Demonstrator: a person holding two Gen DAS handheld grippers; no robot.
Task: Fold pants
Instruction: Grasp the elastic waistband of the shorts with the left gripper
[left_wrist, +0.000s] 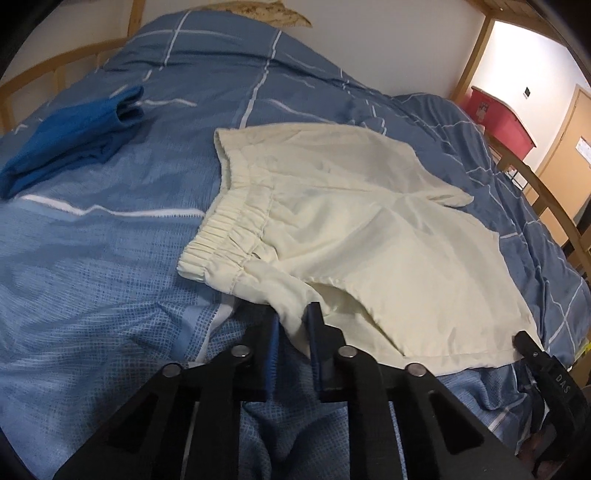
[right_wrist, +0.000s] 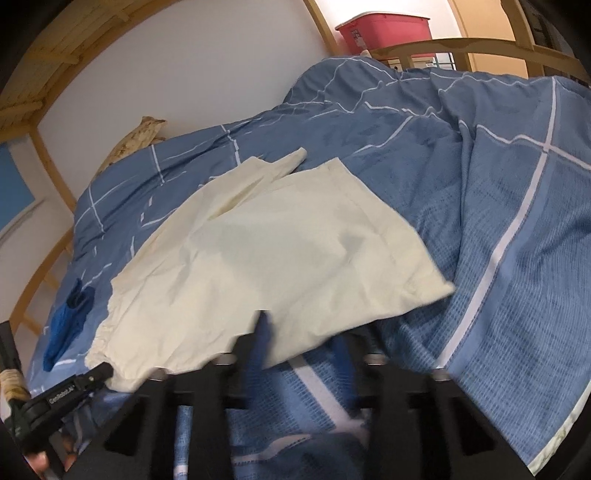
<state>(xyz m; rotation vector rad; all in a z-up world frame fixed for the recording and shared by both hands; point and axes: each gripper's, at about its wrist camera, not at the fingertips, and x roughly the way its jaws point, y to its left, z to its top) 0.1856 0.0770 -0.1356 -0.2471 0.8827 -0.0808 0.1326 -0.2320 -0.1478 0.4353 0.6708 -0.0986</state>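
Cream shorts with an elastic waistband lie spread on the blue checked duvet; they also show in the right wrist view. My left gripper pinches the near waist corner of the shorts between its blue pads. In the right wrist view the left gripper's tip touches that same waist corner. My right gripper sits at the near leg hem; one finger lies over the cloth, the other is under it, blurred. In the left wrist view the right gripper's tip is at the hem corner.
A folded blue garment lies on the duvet to the far left, also in the right wrist view. A wooden bed frame rims the bed. A red storage bin stands beyond the footboard. White wall behind.
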